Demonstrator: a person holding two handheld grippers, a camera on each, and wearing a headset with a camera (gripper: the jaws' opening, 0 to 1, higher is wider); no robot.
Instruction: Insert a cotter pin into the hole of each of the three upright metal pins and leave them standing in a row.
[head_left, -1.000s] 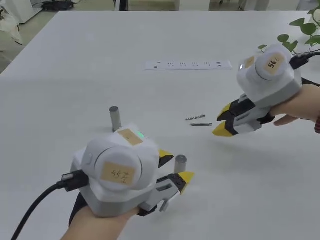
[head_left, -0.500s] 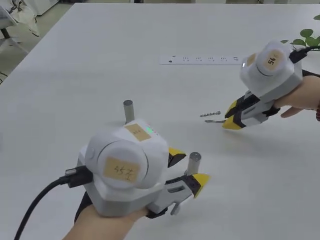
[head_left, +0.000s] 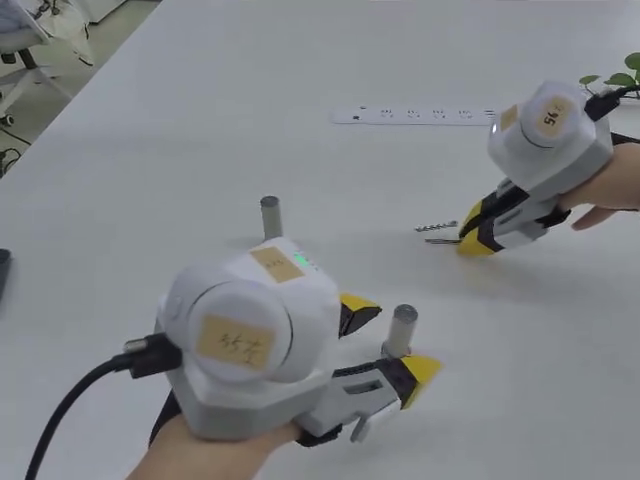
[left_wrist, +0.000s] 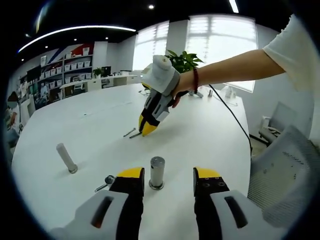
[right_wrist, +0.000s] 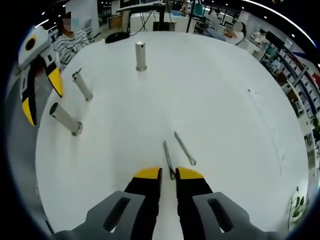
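L tongs (left_wrist: 169, 173) straddle metal pin (left_wrist: 157, 171); R tongs (right_wrist: 168, 173) at 2 cotter pins (right_wrist: 168, 156).

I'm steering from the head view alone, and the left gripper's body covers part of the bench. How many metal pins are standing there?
Observer: Three. The right gripper view shows a top pin, a middle pin and a lower pin standing on the table.
Operator: Has the right gripper got a cotter pin?
Observer: Its fingers look shut on one end of a cotter pin; a second cotter pin lies free beside it.
Operator: Is the left gripper touching its pin?
Observer: No. It is open, with a gap on each side of the straddled pin.
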